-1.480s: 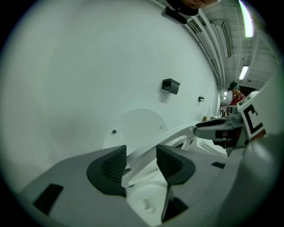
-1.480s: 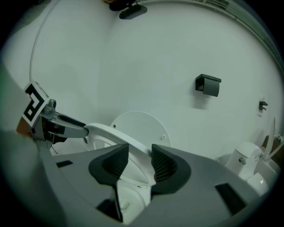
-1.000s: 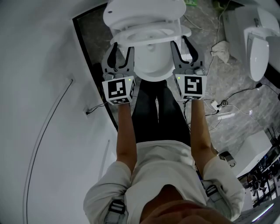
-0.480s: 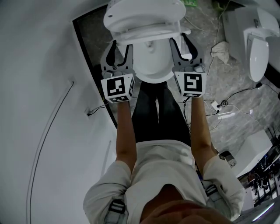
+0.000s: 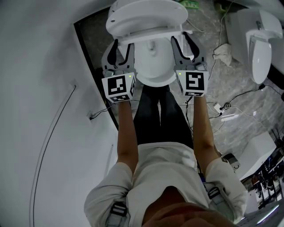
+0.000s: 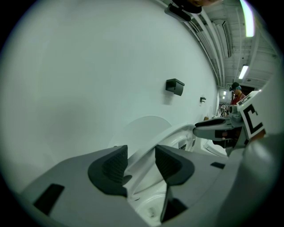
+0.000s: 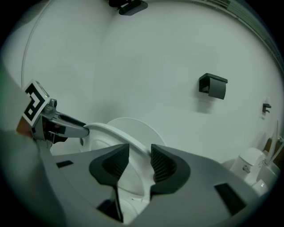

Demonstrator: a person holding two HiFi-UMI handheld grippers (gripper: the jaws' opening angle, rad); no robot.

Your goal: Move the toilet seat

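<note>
A person's left gripper point(image 5: 123, 46) and right gripper point(image 5: 180, 40) each clench one side edge of a white oval plastic toilet seat point(image 5: 151, 32), tilted up off the rim of the white ceramic bowl point(image 5: 153, 73), likely gripped on both sides to swing it evenly on its rear hinge

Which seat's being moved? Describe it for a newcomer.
Beside the white wall stands the toilet directly ahead of the person, not the second toilet at the right edge. Its toilet seat is the thin white ring tilted up below the raised lid, with the left gripper and right gripper clamping its sides.
</note>
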